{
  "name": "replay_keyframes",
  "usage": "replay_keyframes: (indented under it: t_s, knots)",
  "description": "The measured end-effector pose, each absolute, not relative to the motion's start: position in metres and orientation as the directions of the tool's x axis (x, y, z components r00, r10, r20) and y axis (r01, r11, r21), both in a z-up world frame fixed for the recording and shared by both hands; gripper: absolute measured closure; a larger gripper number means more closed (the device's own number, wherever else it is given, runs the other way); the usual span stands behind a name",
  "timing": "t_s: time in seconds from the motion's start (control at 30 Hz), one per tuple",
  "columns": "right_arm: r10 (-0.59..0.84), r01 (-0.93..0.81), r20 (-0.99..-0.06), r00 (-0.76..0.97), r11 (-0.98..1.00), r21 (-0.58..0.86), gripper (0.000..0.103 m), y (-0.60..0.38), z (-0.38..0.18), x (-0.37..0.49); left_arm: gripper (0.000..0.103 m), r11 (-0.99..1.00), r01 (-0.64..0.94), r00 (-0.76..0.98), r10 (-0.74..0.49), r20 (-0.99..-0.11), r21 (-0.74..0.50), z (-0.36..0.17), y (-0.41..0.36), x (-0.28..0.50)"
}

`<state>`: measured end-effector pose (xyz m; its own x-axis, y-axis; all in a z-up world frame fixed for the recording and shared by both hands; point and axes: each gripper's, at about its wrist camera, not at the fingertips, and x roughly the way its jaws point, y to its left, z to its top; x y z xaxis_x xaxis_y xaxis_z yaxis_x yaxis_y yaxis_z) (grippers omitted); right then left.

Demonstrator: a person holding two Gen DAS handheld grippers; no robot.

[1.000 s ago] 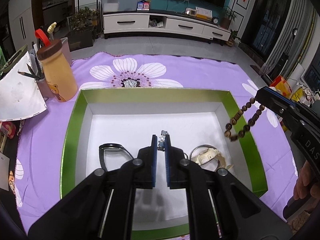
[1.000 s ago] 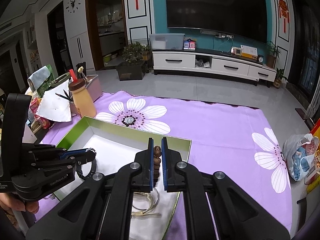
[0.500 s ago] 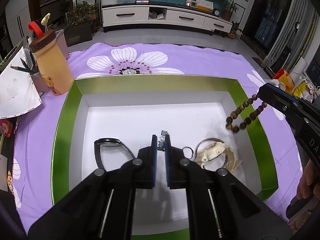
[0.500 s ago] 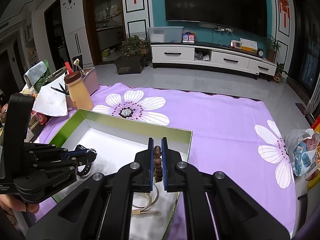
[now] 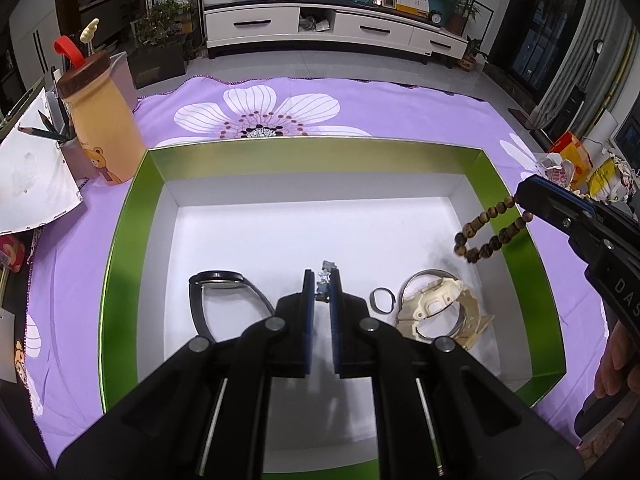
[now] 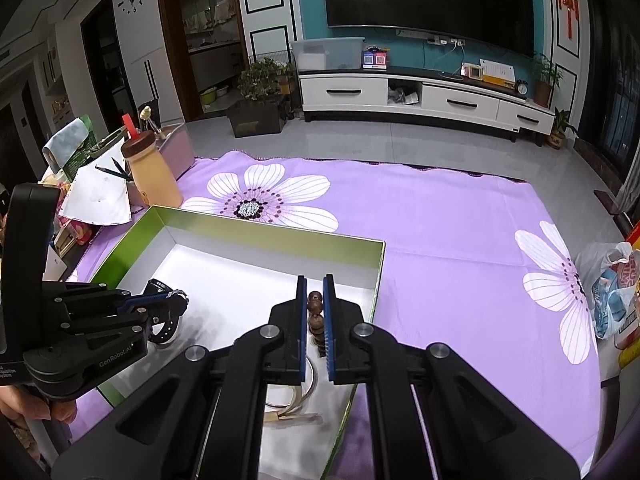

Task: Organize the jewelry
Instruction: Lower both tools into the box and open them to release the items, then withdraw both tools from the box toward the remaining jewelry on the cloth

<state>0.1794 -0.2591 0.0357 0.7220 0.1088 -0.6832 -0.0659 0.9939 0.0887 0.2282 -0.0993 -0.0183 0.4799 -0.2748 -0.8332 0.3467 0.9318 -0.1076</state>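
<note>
A shallow green box [image 5: 124, 248] with a white floor sits on the purple flowered cloth [image 5: 400, 108] covering the table. The left gripper [image 5: 321, 280] hangs over the near middle of the box, its fingers pinching a small silvery charm piece [image 5: 326, 278] that pokes out just past the tips. The right gripper [image 6: 312, 284] reaches in over the box's right wall, its fingers clamped on a wooden bead bracelet [image 5: 486, 232]; the loop dangles above the right-hand part of the white floor, clear of the green rim.

On the box floor, a black watch [image 5: 218, 292] lies left of the left gripper, a small dark ring [image 5: 383, 300] just to its right, then a cream watch [image 5: 436, 310] overlapping a thin metal bangle [image 5: 420, 280]. The far half of the box floor is bare white, with the far and left walls well away from both grippers.

Outside the box, a yellow bear bottle [image 5: 102, 120] and a pencil cup [image 5: 74, 152] crowd the far left corner, close to the rim. To the right of the box the cloth lies open up to its far edge.
</note>
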Motion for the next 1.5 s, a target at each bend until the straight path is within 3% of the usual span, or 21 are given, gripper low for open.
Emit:
replay_keyframes:
  t_s: [0.77,0.83,0.93,1.07,1.13,1.23,1.5]
  knots:
    - [0.111,-0.053,-0.711,0.695,0.993,0.103,0.096,-0.26,0.028,0.182,0.096,0.935,0.342,0.454,-0.25,-0.855,-0.092,-0.026,-0.1,0.232]
    - [0.11,-0.052,-0.712,0.693,0.993,0.103,0.095,-0.261,0.028,0.181,0.089,0.935,0.342,0.456,-0.251,-0.854,-0.092,-0.026,-0.1,0.231]
    - [0.115,-0.046,-0.709,0.696,0.992,0.116,0.085,-0.263,0.03,0.179,0.078,0.932,0.352,0.463,-0.253,-0.849,-0.086,-0.023,-0.1,0.228]
    - [0.114,-0.041,-0.705,0.7,0.992,0.121,0.084,-0.264,0.031,0.176,0.065,0.93,0.359,0.478,-0.258,-0.839,-0.082,-0.016,-0.1,0.223]
    - [0.116,-0.036,-0.701,0.704,0.991,0.129,0.08,-0.266,0.033,0.172,0.047,0.93,0.358,0.487,-0.264,-0.833,-0.085,-0.011,-0.098,0.221]
    - [0.114,-0.023,-0.684,0.721,0.99,0.141,0.067,-0.27,0.039,0.163,0.036,0.931,0.354,0.503,-0.269,-0.821,-0.088,-0.004,-0.094,0.216]
    - [0.141,-0.04,-0.614,0.777,0.984,0.175,0.061,-0.274,0.066,0.121,0.019,0.937,0.33,0.544,-0.292,-0.786,-0.119,0.024,-0.071,0.196]
